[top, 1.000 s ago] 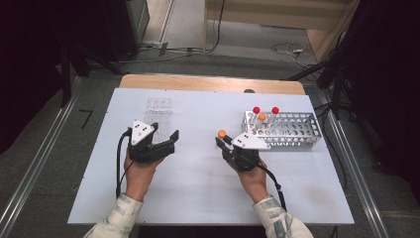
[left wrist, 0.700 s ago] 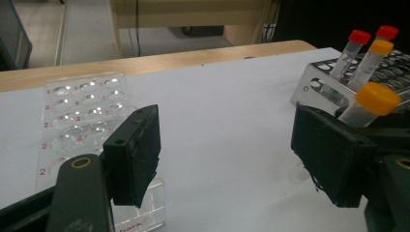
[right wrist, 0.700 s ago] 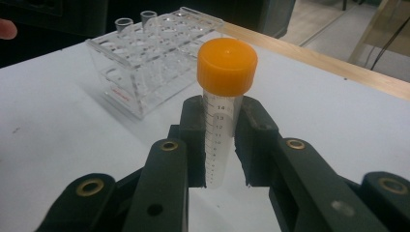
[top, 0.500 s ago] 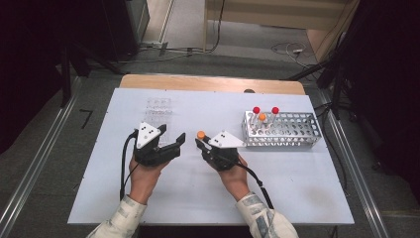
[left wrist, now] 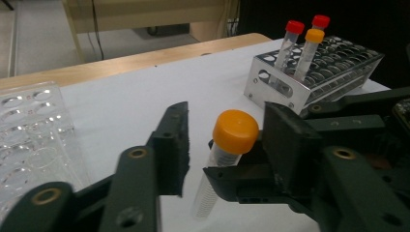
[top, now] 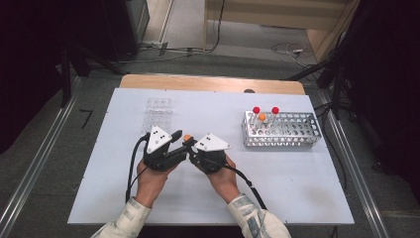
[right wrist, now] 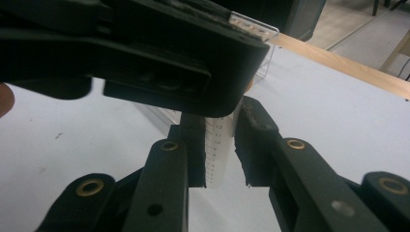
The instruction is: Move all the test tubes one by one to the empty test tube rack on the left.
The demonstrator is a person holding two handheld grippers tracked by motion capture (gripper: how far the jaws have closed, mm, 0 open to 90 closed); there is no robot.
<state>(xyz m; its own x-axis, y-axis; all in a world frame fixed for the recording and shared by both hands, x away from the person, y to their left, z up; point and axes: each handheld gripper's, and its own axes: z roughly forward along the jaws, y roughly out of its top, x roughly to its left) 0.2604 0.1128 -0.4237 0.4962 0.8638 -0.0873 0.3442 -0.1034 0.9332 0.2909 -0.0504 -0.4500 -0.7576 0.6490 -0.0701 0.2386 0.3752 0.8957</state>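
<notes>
The right gripper (right wrist: pixel 220 145) clamps the clear graduated body of an orange-capped tube (left wrist: pixel 227 154), held upright just above the white table (top: pixel 297 188). The left gripper (left wrist: pixel 227 159) stands wide, one jaw on either side of the tube's cap (touching neither). Beyond the left gripper sits a clear well plate (top: pixel 158 111); well off to the right gripper's side, a metal rack (top: pixel 282 131) holds three capped tubes.
</notes>
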